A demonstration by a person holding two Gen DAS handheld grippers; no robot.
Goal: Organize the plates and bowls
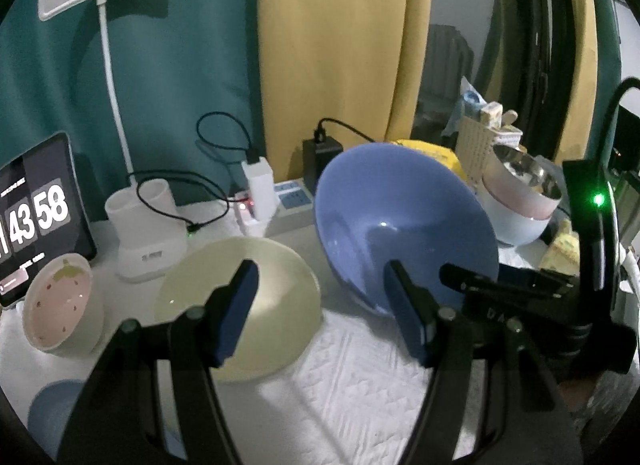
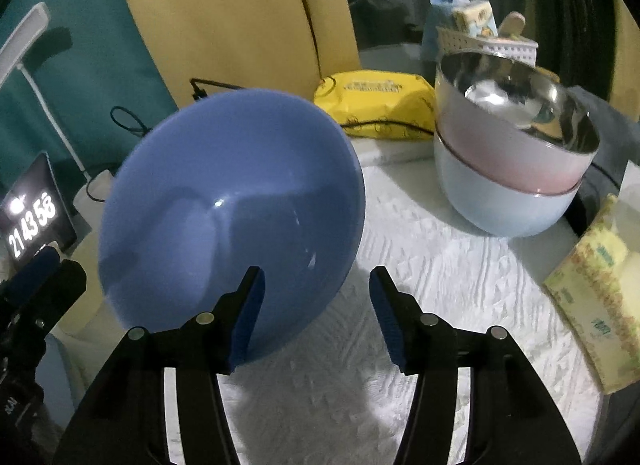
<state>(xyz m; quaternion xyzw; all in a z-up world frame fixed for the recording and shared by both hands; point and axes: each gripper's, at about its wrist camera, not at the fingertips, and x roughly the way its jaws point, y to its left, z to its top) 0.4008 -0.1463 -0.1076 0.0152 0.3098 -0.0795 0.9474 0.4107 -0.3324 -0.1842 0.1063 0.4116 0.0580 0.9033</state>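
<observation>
A large blue bowl [image 1: 404, 225] [image 2: 232, 205] stands tilted on the white cloth, its open side facing both cameras; what props it is hidden. My right gripper [image 2: 316, 305] is open. Its left finger overlaps the bowl's lower rim and its right finger hangs over bare cloth. My left gripper [image 1: 324, 301] is open too, with one finger above a cream plate [image 1: 240, 305] and the other in front of the blue bowl's low edge. A pink strawberry bowl [image 1: 60, 301] sits at the left. A steel-lined pink bowl is nested in a pale blue one [image 2: 508, 161] at the right.
A desk lamp base [image 1: 144, 237], a tablet clock [image 1: 32, 217], a power strip with chargers [image 1: 280, 201] and cables line the back. A yellow packet [image 2: 376, 101], a white basket [image 2: 480, 41] and a tissue pack [image 2: 596, 305] crowd the right. Another blue bowl [image 1: 52, 413] is at bottom left.
</observation>
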